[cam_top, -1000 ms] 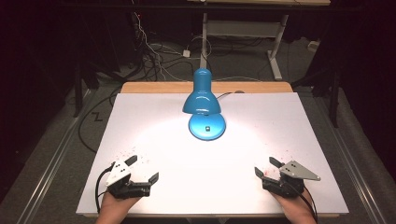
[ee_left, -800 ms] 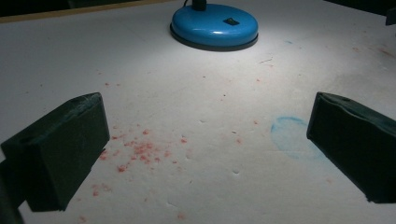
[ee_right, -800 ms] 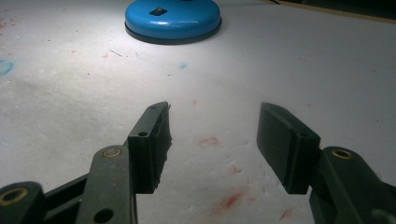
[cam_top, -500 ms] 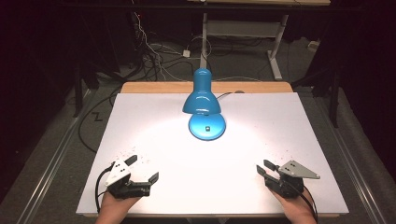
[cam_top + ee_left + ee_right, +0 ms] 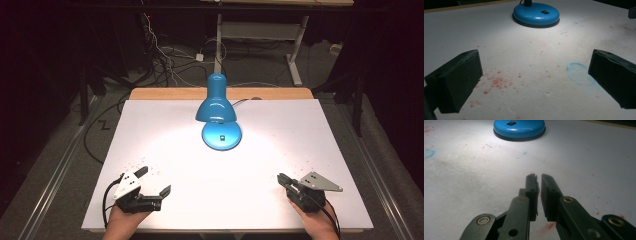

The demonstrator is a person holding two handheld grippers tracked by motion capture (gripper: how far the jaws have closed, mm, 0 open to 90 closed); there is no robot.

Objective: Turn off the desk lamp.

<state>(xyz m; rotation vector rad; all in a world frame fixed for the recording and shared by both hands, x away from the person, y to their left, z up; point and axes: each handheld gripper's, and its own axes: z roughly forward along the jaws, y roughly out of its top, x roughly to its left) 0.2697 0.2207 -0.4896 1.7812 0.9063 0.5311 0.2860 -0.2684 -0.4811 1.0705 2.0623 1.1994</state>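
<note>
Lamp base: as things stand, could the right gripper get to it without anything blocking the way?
Probably yes. Bare table lies between the right gripper and the lamp base. Its jaws have just closed, with nothing between them, so they would need to reopen to grasp.

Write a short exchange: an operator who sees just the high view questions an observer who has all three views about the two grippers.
Operator: Does the right gripper hold anything?
Observer: No. Its jaws have just been closing and now stand shut with nothing between them.
Operator: What's on the table by the left gripper?
Observer: A faint blue ring, drawn or stained, just inside one of its open jaws.
</note>
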